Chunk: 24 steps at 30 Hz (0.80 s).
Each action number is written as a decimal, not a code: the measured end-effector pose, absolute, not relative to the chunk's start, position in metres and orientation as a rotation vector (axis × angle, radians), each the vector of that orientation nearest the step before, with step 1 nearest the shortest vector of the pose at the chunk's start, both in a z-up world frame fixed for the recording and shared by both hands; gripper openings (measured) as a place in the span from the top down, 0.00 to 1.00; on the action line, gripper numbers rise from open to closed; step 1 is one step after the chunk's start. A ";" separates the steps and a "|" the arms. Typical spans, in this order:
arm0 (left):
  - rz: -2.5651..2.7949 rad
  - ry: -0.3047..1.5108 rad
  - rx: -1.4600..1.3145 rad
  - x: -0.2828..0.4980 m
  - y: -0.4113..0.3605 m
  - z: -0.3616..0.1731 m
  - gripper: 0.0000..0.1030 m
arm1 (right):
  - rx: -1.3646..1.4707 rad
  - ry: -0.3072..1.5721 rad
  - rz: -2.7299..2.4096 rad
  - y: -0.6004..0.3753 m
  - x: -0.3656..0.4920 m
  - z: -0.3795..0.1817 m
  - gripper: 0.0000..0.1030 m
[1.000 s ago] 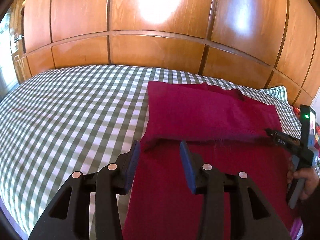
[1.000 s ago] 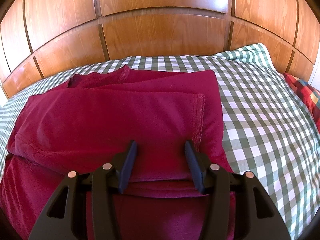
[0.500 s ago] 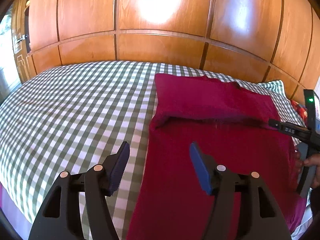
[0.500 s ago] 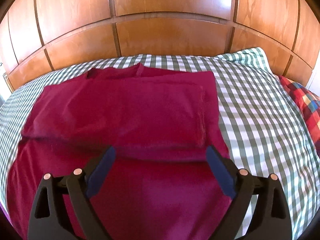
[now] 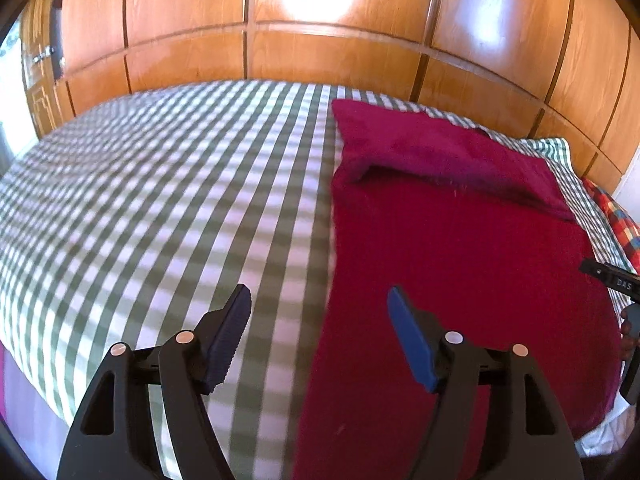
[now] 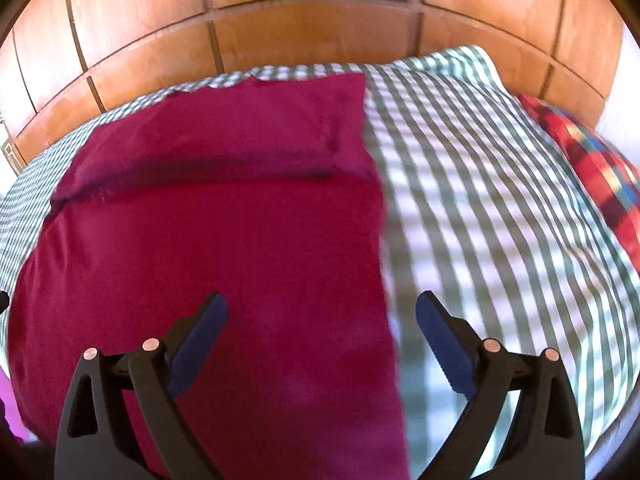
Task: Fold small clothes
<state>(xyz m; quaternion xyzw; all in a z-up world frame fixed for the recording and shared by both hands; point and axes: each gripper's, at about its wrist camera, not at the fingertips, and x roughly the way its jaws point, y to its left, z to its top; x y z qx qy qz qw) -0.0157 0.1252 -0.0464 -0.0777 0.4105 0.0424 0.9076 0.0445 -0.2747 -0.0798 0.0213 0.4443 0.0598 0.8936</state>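
Checked bedspread [image 5: 160, 200] lies bare past both side edges of the crimson garment [image 6: 224, 240]; your left gripper [image 5: 320, 332] and right gripper [image 6: 320, 340] are opening, gripping nothing.

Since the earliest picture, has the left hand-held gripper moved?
Yes. The left hand-held gripper has drawn back from the garment's fold, jaws opening and empty.

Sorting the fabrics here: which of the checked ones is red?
The small cloth at the bed's far right edge: red plaid with blue and yellow. The big checked sheet is green and white; the garment is plain crimson.
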 end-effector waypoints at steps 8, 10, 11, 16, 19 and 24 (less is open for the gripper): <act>-0.091 0.938 -0.174 -0.063 0.125 -0.064 0.40 | 0.135 1.028 0.235 -0.313 -0.035 -0.093 0.18; -0.119 0.954 -0.180 -0.073 0.121 -0.066 0.44 | 0.133 1.058 0.266 -0.313 -0.053 -0.093 0.30; -0.143 0.965 -0.182 -0.078 0.118 -0.067 0.49 | 0.134 1.080 0.289 -0.313 -0.063 -0.094 0.33; -0.173 1.000 -0.158 -0.090 0.108 -0.073 0.66 | 0.125 1.135 0.339 -0.306 -0.087 -0.106 0.50; -0.199 1.013 -0.175 -0.092 0.107 -0.073 0.89 | 0.116 1.150 0.346 -0.305 -0.084 -0.104 0.83; -0.275 0.977 -0.305 -0.090 0.120 -0.057 0.91 | 0.142 1.105 0.477 -0.294 -0.076 -0.072 0.89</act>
